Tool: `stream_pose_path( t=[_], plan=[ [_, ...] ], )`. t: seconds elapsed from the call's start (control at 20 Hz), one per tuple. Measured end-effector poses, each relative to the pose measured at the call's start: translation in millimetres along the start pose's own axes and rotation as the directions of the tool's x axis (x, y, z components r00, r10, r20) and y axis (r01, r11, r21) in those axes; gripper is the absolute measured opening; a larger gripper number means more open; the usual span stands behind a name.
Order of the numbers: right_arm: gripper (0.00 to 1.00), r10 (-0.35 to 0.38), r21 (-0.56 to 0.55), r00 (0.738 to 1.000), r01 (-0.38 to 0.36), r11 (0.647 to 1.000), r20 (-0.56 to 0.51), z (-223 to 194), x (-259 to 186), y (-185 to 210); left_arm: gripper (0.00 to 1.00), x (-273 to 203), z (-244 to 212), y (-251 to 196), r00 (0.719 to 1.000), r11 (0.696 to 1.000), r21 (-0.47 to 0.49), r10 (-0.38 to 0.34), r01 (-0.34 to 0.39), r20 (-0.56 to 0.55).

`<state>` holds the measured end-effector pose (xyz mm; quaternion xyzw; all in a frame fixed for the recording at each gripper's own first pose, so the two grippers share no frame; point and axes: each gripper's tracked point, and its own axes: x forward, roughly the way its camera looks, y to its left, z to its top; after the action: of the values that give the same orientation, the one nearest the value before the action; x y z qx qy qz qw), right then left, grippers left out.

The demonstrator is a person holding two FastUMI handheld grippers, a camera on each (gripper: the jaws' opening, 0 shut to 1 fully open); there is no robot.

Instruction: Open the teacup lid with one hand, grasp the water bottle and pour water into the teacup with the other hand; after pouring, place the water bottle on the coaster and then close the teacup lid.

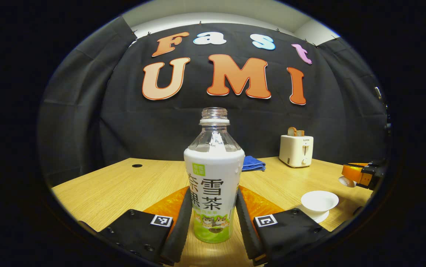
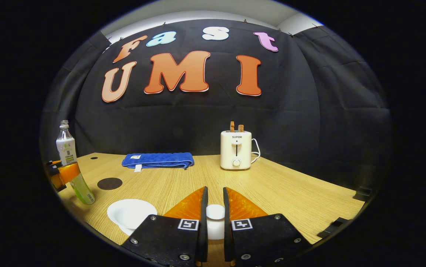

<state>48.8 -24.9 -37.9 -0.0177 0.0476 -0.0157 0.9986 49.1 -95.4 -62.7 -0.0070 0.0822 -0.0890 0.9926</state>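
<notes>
Open white ceramic teacup (image 1: pixel 319 202) sits uncovered on the wooden table (image 1: pixel 124 185), ready for pouring. Left gripper (image 1: pixel 213 222) clamps the uncapped white-labelled plastic water bottle (image 1: pixel 213 178) upright; right gripper (image 2: pixel 215 222) pinches the white lid's knob (image 2: pixel 215 212), holding it aside. Dark round coaster (image 2: pixel 109 183) waits nearby.

The teacup lid (image 2: pixel 215 218) is mostly hidden between the right claw's (image 2: pixel 213 218) fingers.

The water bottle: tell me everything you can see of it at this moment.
The water bottle is clear plastic with no cap, wrapped in a white and green label, its visible neck empty. It stands upright between the left gripper fingers, which press its sides. In the right gripper view it looks lifted and tilted, left of the dark round coaster.
</notes>
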Motion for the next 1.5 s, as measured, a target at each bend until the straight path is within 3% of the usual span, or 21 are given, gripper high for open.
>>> stream_pose_path(
  t=[0.25,0.4,0.55,0.65,0.85,1.1,1.5],
  plan=[
    [0.18,0.005,0.015,0.999,-0.005,1.0,0.039,5.1,-3.5,-0.6,0.66,-8.4,9.2,1.3,0.999,0.999,0.033,-0.034,0.035,-0.011],
    [0.18,0.005,0.017,0.999,-0.006,1.0,0.042,5.0,-2.8,-1.0,0.66,-7.5,21.9,8.6,1.0,0.99,0.14,-0.026,0.025,0.007],
    [0.18,0.009,0.018,0.999,-0.01,1.0,0.047,4.9,-3.7,-0.4,0.66,-5.0,32.8,9.9,0.999,0.941,0.339,-0.029,0.017,0.03],
    [0.18,0.009,0.022,0.999,-0.01,1.0,0.049,5.8,-3.8,-1.4,0.65,-4.0,32.0,0.4,0.998,0.898,0.436,-0.066,0.054,0.012],
    [0.18,0.01,0.02,0.999,-0.011,1.0,0.049,5.4,-3.0,-0.5,0.66,-4.4,36.5,-6.6,0.995,0.772,0.631,-0.1,0.081,-0.005],
    [0.18,0.016,0.02,0.999,-0.017,1.0,0.05,5.1,-3.0,0.0,0.66,7.9,34.1,-25.8,0.986,0.595,0.792,-0.153,0.141,-0.061],
    [0.18,0.057,0.019,0.997,-0.058,0.998,0.05,5.5,1.2,0.4,0.65,8.7,22.7,-47.4,0.967,0.322,0.926,-0.22,0.199,-0.131]
  ],
)
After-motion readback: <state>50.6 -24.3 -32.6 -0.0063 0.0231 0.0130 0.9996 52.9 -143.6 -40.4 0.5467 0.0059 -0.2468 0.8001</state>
